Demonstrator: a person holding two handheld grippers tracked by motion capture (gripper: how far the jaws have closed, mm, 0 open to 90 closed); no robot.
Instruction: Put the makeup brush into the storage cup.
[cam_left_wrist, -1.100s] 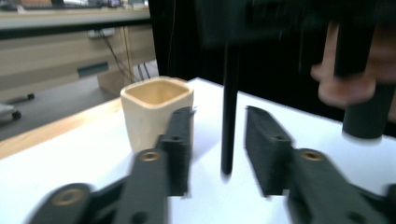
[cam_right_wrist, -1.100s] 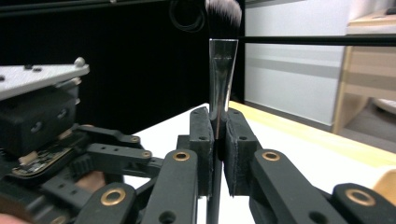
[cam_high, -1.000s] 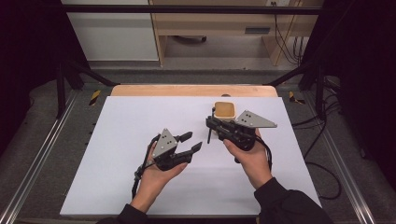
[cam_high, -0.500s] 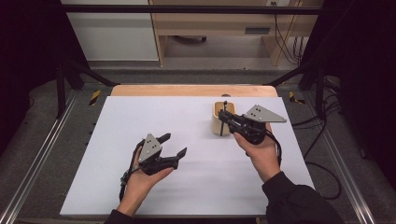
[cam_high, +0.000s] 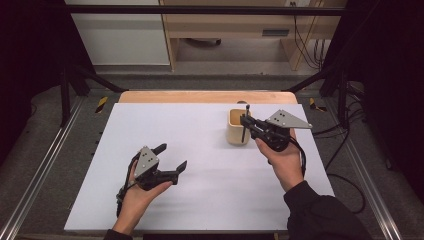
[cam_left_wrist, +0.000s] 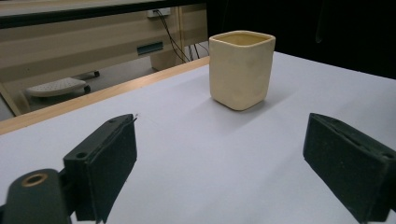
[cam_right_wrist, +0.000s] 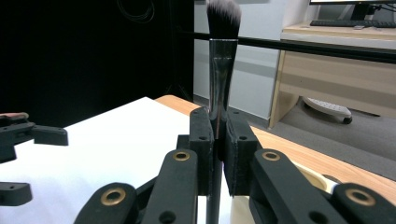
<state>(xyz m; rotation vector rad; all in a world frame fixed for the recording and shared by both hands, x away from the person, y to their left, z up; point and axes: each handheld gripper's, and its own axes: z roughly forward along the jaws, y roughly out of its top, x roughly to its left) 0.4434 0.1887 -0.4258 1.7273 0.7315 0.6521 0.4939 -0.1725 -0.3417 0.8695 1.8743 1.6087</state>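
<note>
A cream, square-sided cup (cam_high: 238, 127) stands upright on the white tabletop (cam_high: 200, 150) at the right of centre; in the left gripper view the cup (cam_left_wrist: 241, 69) sits ahead with nothing in its mouth. My right gripper (cam_high: 245, 121) hovers over the cup's right rim, shut on a makeup brush (cam_high: 246, 124) held upright. In the right gripper view the brush (cam_right_wrist: 221, 65) rises between the closed jaws, bristles up, its handle running down toward the cup. My left gripper (cam_high: 172, 158) rests low at the table's left front, open and holding nothing, its pads (cam_left_wrist: 107, 158) wide apart.
A wooden strip (cam_high: 200, 96) edges the table's far side. Beyond it stand a wooden desk (cam_high: 235, 30) with cables and a white cabinet (cam_high: 120, 35). Black frame bars and metal rails run along both sides.
The right gripper carried the brush to the right and back until it reached the cup. The left gripper drew away to the left and toward the front edge, still open.
</note>
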